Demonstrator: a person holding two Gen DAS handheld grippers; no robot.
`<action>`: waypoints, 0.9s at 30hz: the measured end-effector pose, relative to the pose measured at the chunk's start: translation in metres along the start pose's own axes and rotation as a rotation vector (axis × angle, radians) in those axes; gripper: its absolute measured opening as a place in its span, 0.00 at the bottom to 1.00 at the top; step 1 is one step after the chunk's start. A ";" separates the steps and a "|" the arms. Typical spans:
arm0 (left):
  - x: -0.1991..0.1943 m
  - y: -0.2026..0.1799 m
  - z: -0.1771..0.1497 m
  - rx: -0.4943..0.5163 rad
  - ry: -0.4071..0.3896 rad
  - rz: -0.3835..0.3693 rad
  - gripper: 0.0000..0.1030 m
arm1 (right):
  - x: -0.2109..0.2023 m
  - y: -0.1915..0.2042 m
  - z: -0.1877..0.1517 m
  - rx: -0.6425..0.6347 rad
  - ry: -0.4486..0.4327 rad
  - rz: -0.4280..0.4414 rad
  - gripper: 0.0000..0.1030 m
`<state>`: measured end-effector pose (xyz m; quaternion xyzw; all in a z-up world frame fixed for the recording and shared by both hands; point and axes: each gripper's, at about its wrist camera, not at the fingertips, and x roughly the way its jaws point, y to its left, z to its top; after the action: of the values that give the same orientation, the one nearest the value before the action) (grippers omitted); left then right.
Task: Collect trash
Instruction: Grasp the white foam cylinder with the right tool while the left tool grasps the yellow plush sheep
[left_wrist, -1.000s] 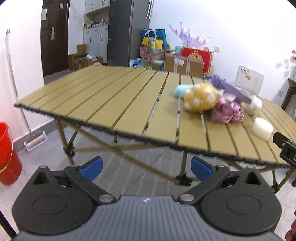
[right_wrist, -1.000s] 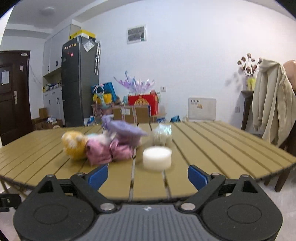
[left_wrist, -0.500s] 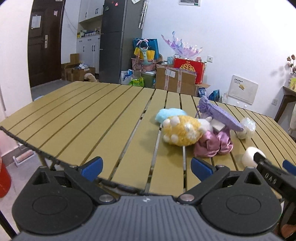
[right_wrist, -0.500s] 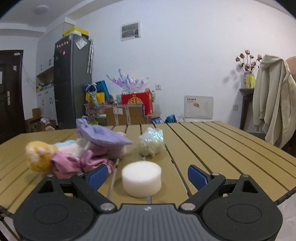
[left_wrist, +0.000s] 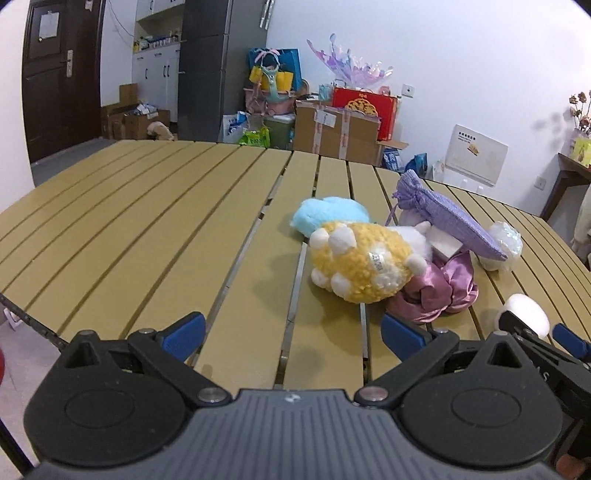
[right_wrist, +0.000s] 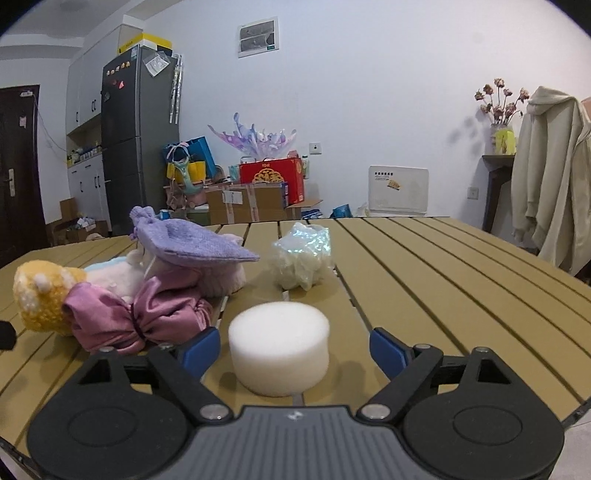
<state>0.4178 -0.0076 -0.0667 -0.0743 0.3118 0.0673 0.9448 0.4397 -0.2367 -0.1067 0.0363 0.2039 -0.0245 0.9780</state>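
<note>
Right gripper (right_wrist: 293, 347) jaws closing around the white foam cylinder (right_wrist: 279, 347) on the slatted tan table (right_wrist: 443, 277), pads not touching yet. Left gripper (left_wrist: 291, 332) open, empty. Next: finish squeeze, lift.

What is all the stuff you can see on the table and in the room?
foam puck: one, white, table front, between the right tool's pads, untouched
plastic wad: one, clear, behind the puck
satin bow: one, pink, left of the puck
pouch: one, purple, atop the pile
plush toy: one, yellow and white, beside the bow
fluffy thing: one, blue, behind the plush
table: one, tan slats
fridge: one, grey, back wall
jacket: one, cream, hanging right
left tool: open, empty
right tool: closing around the puck
</note>
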 end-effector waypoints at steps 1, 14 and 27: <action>0.001 0.000 0.000 0.001 0.001 -0.001 1.00 | 0.001 0.000 0.000 0.001 0.001 0.006 0.81; 0.007 -0.003 0.007 -0.019 -0.012 -0.074 1.00 | -0.005 -0.002 0.002 0.022 -0.015 0.002 0.54; 0.034 -0.024 0.039 -0.073 -0.051 -0.088 1.00 | -0.007 -0.018 0.000 0.081 -0.001 0.002 0.54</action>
<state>0.4720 -0.0217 -0.0538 -0.1205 0.2815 0.0391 0.9512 0.4324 -0.2540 -0.1054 0.0762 0.2023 -0.0317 0.9758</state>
